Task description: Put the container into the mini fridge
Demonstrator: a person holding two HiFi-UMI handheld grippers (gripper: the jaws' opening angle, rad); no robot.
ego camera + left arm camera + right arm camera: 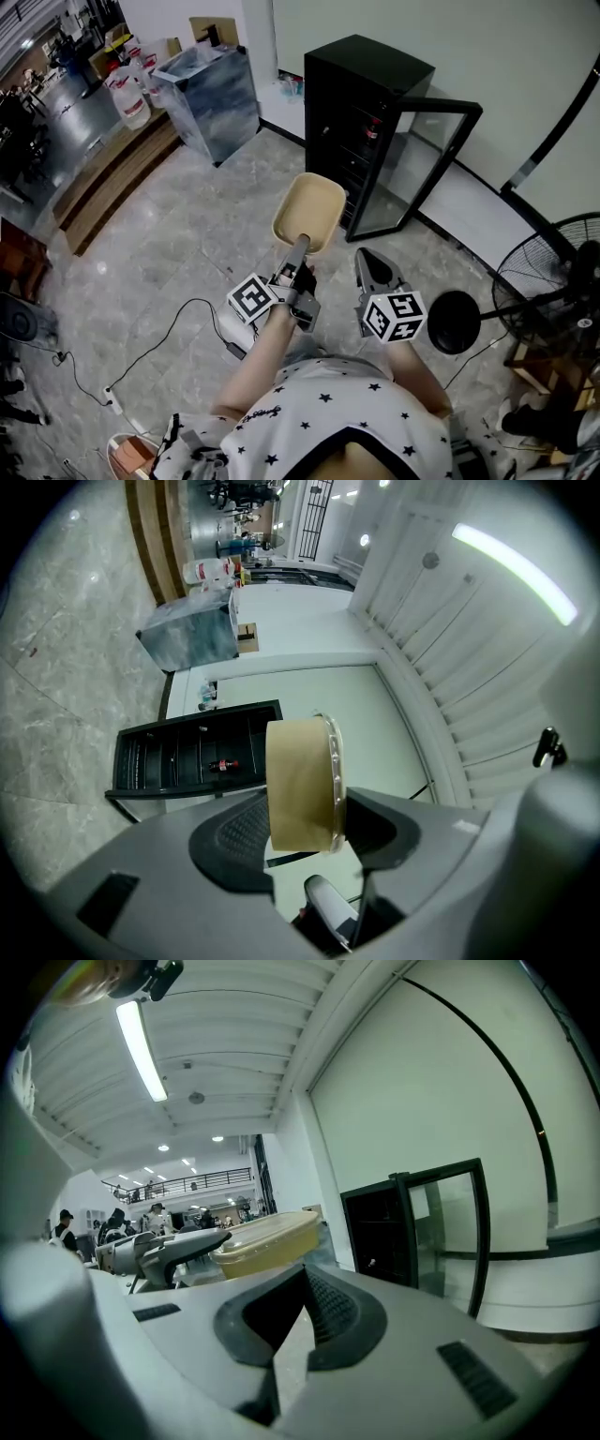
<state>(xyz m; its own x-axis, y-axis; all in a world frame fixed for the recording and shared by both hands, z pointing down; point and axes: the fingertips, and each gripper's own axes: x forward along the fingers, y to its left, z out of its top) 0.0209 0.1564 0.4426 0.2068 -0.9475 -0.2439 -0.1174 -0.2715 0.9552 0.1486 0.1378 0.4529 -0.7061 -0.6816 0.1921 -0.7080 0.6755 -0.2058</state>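
**Item: container** [311, 208]. It is a shallow tan tub with rounded corners and a paler lid. It is hanging in the air above the floor, just in front of the mini fridge [361, 84] and level with its open side.

**Hold:** the left gripper [302, 242] is clamping it by one short end, a pad pressing on each face. The rest of the tub is sticking out forward, unsupported. The right gripper [364, 258] is waiting alongside with its jaws together and nothing between them.

**Handling (my judgement):**
- It looks like thin moulded plastic, light and smooth.
- It is probably stiff at the rim and springy in the walls.
- Gripped at one end like this, it is likely to tilt or slip if swung.
- Squeezing harder is risking a popped lid, so the rim end is looking like the sensible place to hold.

**Contents of the tub:** I cannot tell. The walls are hiding the inside, and nothing is showing through the lid.

**Mini fridge:** it is black, and its glass door [417, 164] is standing wide open to the right. The dark shelves inside are looking mostly bare. One small bottle [223, 763] with a red band is lying on a middle shelf.
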